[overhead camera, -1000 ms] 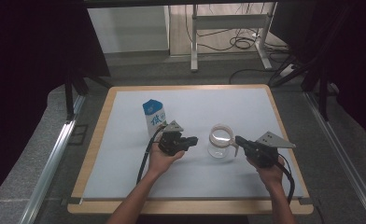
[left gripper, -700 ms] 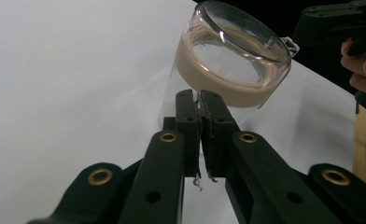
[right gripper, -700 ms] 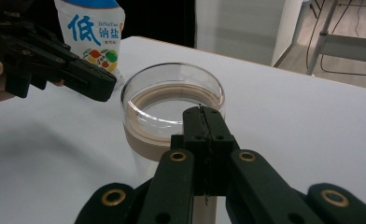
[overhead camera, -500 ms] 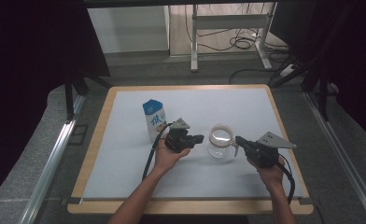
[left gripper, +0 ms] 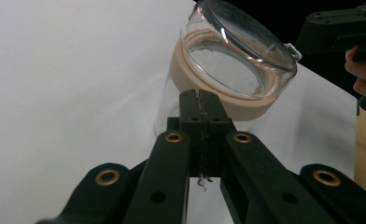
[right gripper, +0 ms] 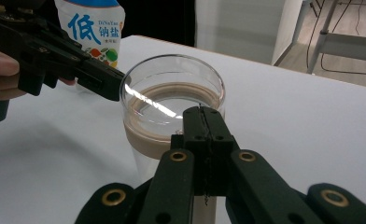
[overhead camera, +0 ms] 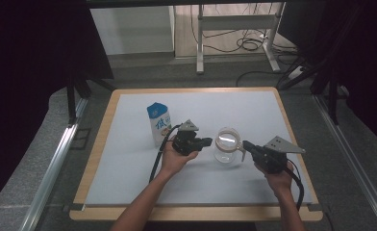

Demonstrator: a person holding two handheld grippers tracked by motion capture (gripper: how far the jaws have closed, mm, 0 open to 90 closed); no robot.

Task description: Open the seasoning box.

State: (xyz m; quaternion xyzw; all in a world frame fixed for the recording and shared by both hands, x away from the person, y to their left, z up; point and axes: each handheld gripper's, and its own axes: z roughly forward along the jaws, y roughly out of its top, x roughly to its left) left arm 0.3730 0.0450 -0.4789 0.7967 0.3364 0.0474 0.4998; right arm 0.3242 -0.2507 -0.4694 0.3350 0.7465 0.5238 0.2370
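A clear glass jar [overhead camera: 227, 144] with a beige collar and a clear lid stands upright mid-table. My left gripper [overhead camera: 208, 141] is shut and empty, its tips just left of the jar. In the left gripper view the closed left gripper [left gripper: 200, 95] points at the jar's collar [left gripper: 218, 88]. My right gripper [overhead camera: 245, 144] is also shut with nothing in it, its tips at the jar's right side. The right gripper view shows the right gripper [right gripper: 200, 112] close before the jar [right gripper: 172, 105] and the left gripper [right gripper: 111, 88] at the jar's far rim.
A blue-and-white milk carton [overhead camera: 158, 122] stands upright left of the left gripper, also seen as the carton [right gripper: 90, 28] behind that hand. The white mat lies on a wooden-edged table [overhead camera: 292, 139]. Cables trail from both grippers toward the front edge.
My left gripper has moved a little to the right, closer to the jar. The right gripper, jar and carton have stayed put.
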